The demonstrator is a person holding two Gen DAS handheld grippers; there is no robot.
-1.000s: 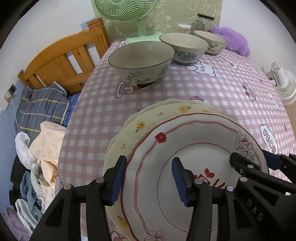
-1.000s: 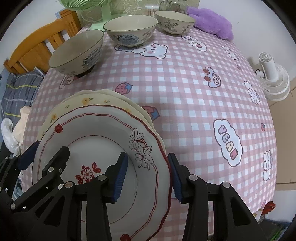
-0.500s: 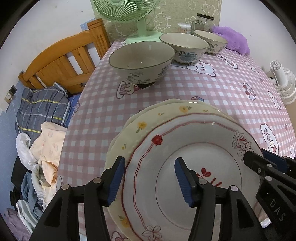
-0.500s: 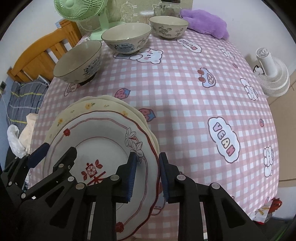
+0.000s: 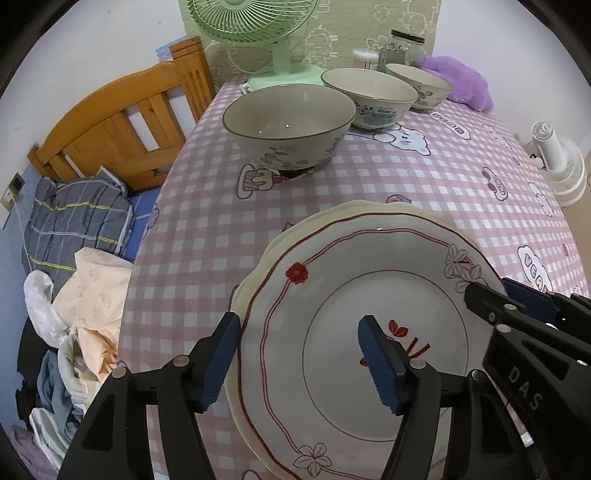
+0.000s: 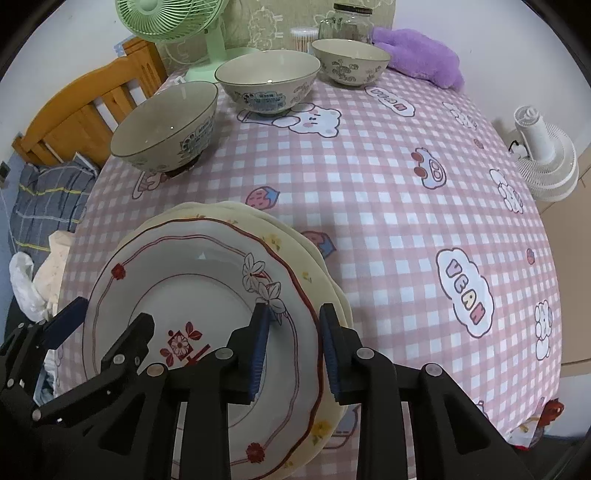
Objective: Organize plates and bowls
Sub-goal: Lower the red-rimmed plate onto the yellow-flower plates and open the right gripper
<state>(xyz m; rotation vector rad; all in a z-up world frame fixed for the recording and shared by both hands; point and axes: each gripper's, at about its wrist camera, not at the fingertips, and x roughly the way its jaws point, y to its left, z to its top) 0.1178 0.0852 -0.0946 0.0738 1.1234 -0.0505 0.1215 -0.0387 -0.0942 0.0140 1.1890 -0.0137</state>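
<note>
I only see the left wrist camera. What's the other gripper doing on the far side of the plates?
Observer: The right gripper straddles the stack's right rim. Its jaws are opening, with the top plate edge between them.
Operator: Any picture on the cream plate's right side?
Observer: Yes, the cream plate has a yellow flower near the gripper.
Operator: What's hiding behind the plates?
Observer: A strawberry print on the tablecloth.

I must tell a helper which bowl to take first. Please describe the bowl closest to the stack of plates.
On the pink checked tablecloth, three bowls run diagonally from the green fan. The nearest bowl is at the row's end, beside the wooden headboard. Unlike its neighbours, it sits on a dark base.
</note>
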